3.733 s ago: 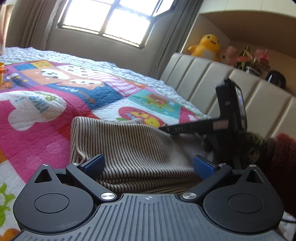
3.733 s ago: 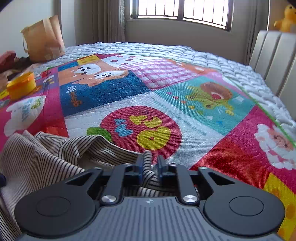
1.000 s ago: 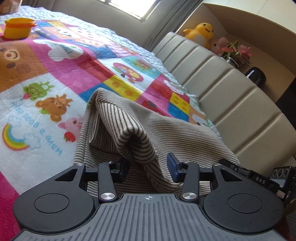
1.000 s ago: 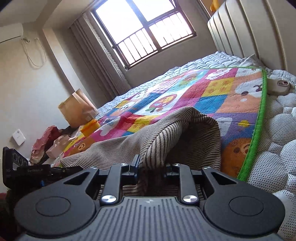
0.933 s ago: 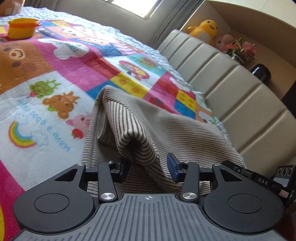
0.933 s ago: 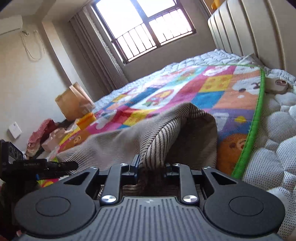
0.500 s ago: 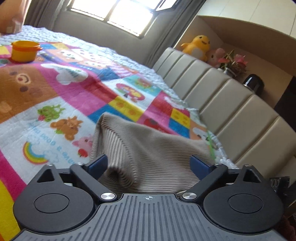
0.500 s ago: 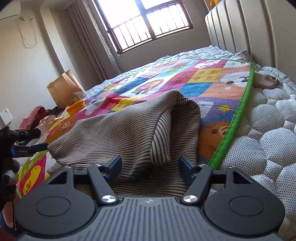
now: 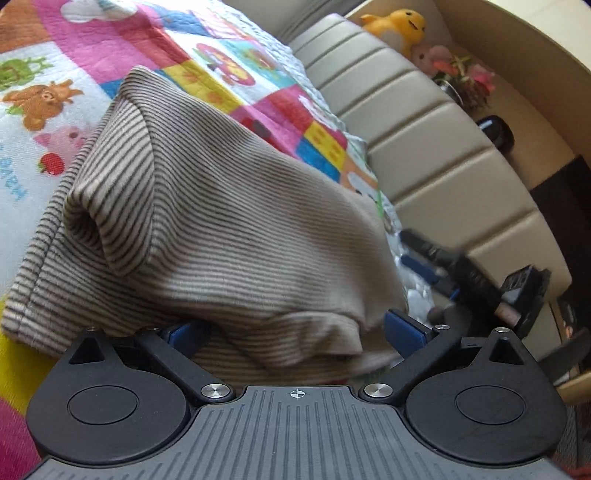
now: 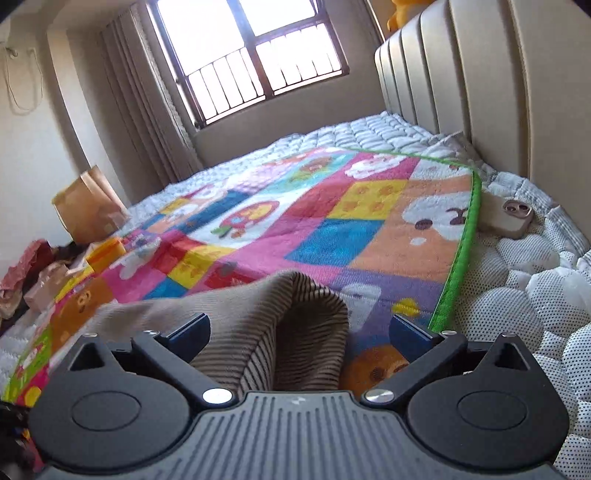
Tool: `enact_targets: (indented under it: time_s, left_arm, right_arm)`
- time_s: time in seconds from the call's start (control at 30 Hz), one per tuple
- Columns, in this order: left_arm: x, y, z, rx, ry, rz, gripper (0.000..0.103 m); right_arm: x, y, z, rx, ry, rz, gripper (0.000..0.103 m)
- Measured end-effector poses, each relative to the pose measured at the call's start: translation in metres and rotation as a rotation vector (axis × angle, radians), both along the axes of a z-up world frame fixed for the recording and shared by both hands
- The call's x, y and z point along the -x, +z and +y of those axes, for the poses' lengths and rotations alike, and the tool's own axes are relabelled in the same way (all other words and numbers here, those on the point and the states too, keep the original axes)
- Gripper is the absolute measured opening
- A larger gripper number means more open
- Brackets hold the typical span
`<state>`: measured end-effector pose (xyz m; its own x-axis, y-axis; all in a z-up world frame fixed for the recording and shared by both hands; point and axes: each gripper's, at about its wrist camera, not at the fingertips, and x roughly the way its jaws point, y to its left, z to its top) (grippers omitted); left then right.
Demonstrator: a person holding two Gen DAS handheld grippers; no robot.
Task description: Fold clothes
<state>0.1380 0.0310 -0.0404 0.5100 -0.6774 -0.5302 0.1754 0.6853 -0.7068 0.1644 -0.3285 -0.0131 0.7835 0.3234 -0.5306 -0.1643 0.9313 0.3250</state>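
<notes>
A beige, dark-striped knit garment (image 9: 221, 221) lies folded over on the colourful patchwork quilt (image 9: 92, 44). My left gripper (image 9: 295, 328) is open, its blue pads either side of the garment's near fold, holding nothing. The right gripper's body (image 9: 480, 280) shows beyond the garment's right edge. In the right wrist view my right gripper (image 10: 299, 332) is open, with a raised corner of the garment (image 10: 280, 328) loose between its fingers and the quilt (image 10: 332, 229) beyond.
A padded beige headboard (image 9: 424, 147) runs along the right, with plush toys (image 9: 399, 26) and flowers on the shelf above. A phone (image 10: 511, 218) lies on the white mattress (image 10: 524, 295) by the quilt's green edge. A paper bag (image 10: 88, 206) and an orange tub (image 10: 105, 253) sit far left.
Both grippers, shut on the garment's folded edges a second ago, have opened and released it. The garment has dropped onto the quilt and both grippers have shifted slightly.
</notes>
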Motion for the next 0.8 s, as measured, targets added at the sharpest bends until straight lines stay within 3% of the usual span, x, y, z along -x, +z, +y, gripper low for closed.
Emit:
enact_targets:
  time_s: [0.07, 0.23, 0.4, 0.47, 0.57, 0.63, 0.8]
  left_arm:
    - [-0.011, 0.003, 0.002, -0.03, 0.023, -0.015, 0.102]
    - [-0.05, 0.002, 0.007, -0.109, 0.084, -0.043, 0.102]
    - [-0.079, 0.01, 0.008, -0.193, 0.121, -0.079, 0.102]
    - [-0.077, 0.013, 0.01, -0.199, 0.133, -0.069, 0.102]
    - [-0.074, 0.019, 0.014, -0.208, 0.151, -0.054, 0.102]
    - [-0.061, 0.021, 0.017, -0.174, 0.145, -0.034, 0.102]
    - [-0.032, 0.026, 0.013, -0.097, 0.105, -0.008, 0.103]
  right_arm:
    - [-0.001, -0.017, 0.014, 0.063, 0.01, 0.035, 0.103]
    - [0.027, -0.035, 0.039, 0.143, 0.03, -0.017, 0.103]
    - [0.043, -0.025, 0.041, 0.077, 0.151, 0.003, 0.103]
    - [0.048, -0.015, 0.039, 0.08, 0.143, -0.036, 0.103]
    - [0.046, 0.005, 0.023, 0.003, 0.104, -0.096, 0.103]
    - [0.034, 0.015, 0.011, -0.022, 0.07, -0.112, 0.103]
    - [-0.025, 0.02, -0.002, 0.126, -0.021, -0.089, 0.103]
